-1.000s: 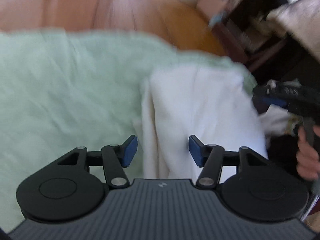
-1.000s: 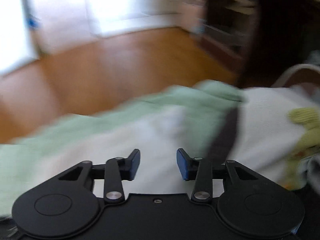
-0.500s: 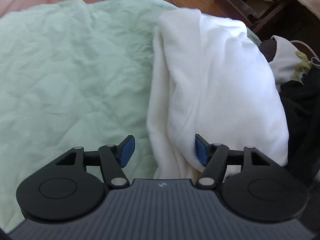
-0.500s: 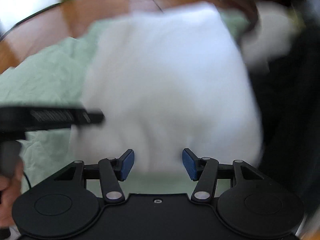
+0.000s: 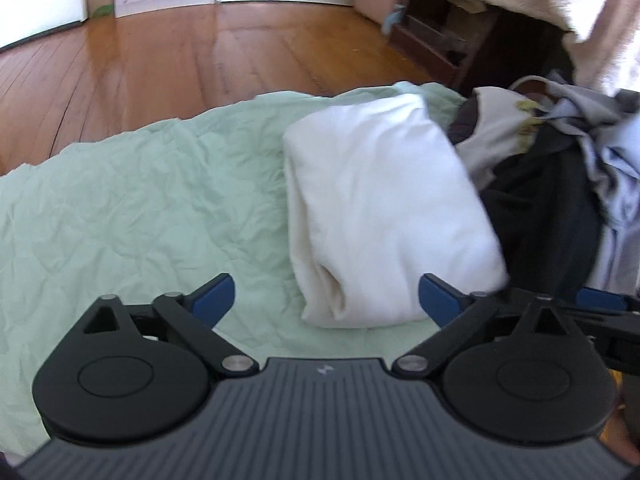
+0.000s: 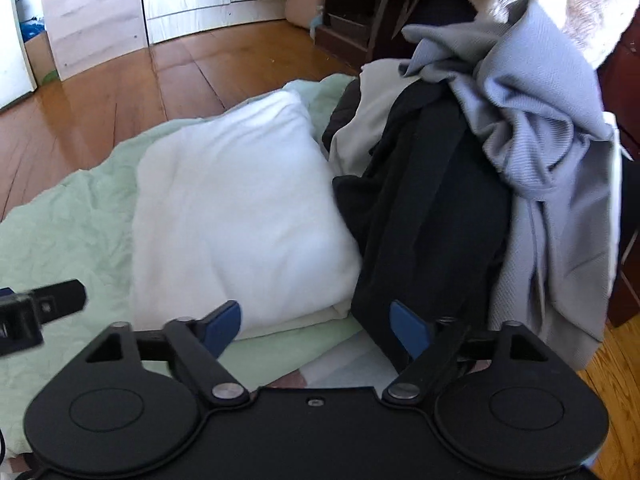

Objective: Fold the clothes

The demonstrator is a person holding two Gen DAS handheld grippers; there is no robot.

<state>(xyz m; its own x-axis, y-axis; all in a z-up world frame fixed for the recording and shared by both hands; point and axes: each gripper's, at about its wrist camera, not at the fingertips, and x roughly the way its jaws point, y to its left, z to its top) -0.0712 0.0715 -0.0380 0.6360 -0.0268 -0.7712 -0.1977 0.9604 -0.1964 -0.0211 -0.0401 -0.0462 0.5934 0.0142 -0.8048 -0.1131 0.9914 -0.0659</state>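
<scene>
White soft cotton garment (image 5: 384,204): lies as folded bundle on pale green quilted sheet (image 5: 120,216), touching unfolded dark and grey clothes heap (image 6: 500,168). Light, limp, non-slippery; best pinched at layered near edge. Left gripper (image 5: 326,294), right gripper (image 6: 316,322): both spread wide, empty.

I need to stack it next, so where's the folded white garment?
The folded white garment lies on the green quilt, right of centre, against the unfolded clothes pile.

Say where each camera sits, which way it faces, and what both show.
Left wrist: on the left gripper, open, facing the folded white garment on the green sheet.
Right wrist: on the right gripper, open, facing the clothes pile.
Shared: garment, sheet, pile, wooden floor.
</scene>
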